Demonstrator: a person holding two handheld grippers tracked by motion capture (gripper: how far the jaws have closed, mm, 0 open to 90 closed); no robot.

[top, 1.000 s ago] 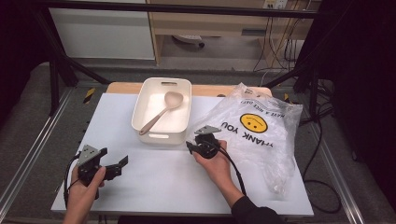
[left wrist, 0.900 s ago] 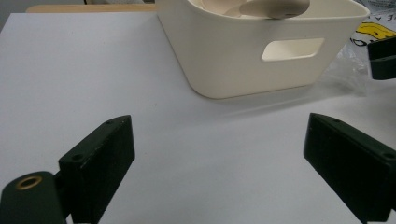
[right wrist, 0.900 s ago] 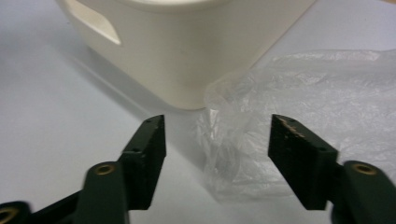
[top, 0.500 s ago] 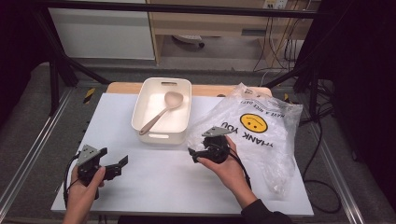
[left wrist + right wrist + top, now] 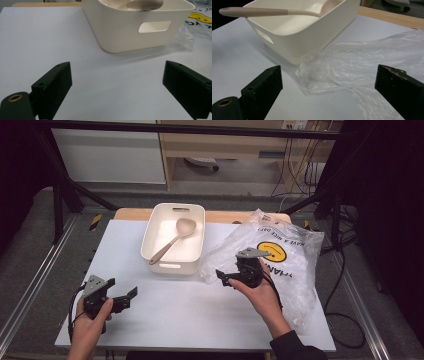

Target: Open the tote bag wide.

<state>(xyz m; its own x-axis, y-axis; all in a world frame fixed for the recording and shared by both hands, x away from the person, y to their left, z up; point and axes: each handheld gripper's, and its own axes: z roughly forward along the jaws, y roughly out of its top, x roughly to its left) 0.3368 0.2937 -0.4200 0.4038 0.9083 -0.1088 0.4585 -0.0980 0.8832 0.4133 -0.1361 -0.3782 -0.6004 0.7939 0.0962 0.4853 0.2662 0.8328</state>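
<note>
High view: cream bin [image 5: 150,251] sits mid-counter [image 5: 200,320] w/ a spoon [image 5: 176,237] inside, bowl toward the far end, handle leaning on the near rim. Plastic bag [image 5: 295,255] lies just right of the bin, touching it. Right hand-held gripper [image 5: 223,277] hovers at the bag's near-left edge, jaws just opened wide, nothing between. Left hand-held gripper [image 5: 129,297] sits near-left, jaws apart.

Left gripper view: jaws spread over bare counter; bin [image 5: 125,30] ahead.

Right gripper view: jaws apart above crumpled bag [image 5: 352,70]; spoon [image 5: 262,11] handle sticks out over the bin [image 5: 294,37] rim.
</note>
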